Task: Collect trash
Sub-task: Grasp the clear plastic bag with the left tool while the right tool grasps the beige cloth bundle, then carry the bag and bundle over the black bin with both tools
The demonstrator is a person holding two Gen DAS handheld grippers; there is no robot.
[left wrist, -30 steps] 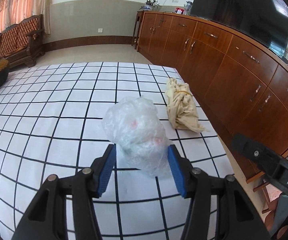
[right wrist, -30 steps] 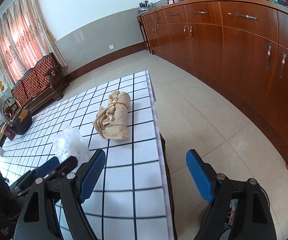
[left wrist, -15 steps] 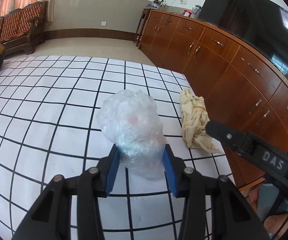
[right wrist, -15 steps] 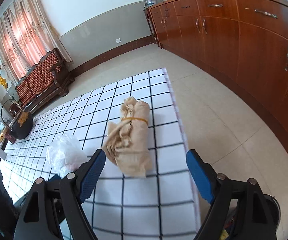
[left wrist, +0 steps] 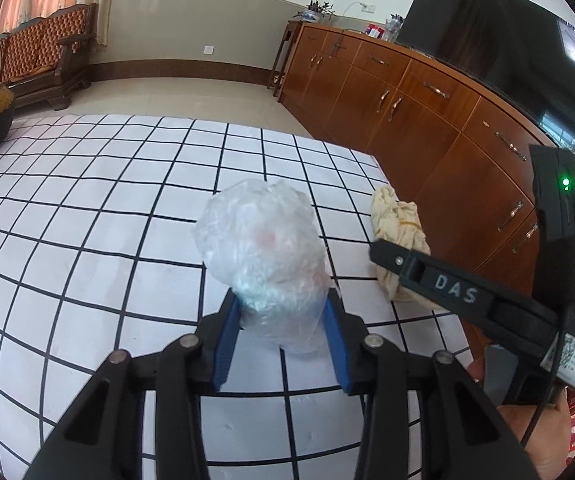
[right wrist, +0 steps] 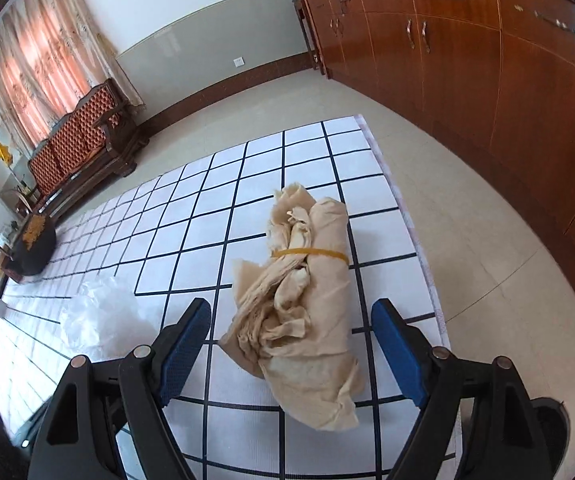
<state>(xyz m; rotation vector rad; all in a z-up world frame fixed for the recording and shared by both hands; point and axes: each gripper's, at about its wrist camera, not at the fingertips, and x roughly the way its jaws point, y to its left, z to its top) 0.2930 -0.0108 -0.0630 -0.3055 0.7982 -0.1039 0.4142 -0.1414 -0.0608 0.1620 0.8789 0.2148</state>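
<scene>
Where cabinets [right wrist: 487, 80] stand, gridded tablecloth [left wrist: 87, 220].

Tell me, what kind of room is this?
Most likely a home living room: a carved wooden sofa with orange cushions stands by curtains, a long brown wooden cabinet carries a large black flat-screen television, and a white black-gridded tablecloth covers the table.

We see our right gripper [right wrist: 291, 344] spread wide around the near end of a tan bundle [right wrist: 307, 292] on the grid cloth [right wrist: 191, 216]. A clear bag [right wrist: 103, 316] sits left.
</scene>
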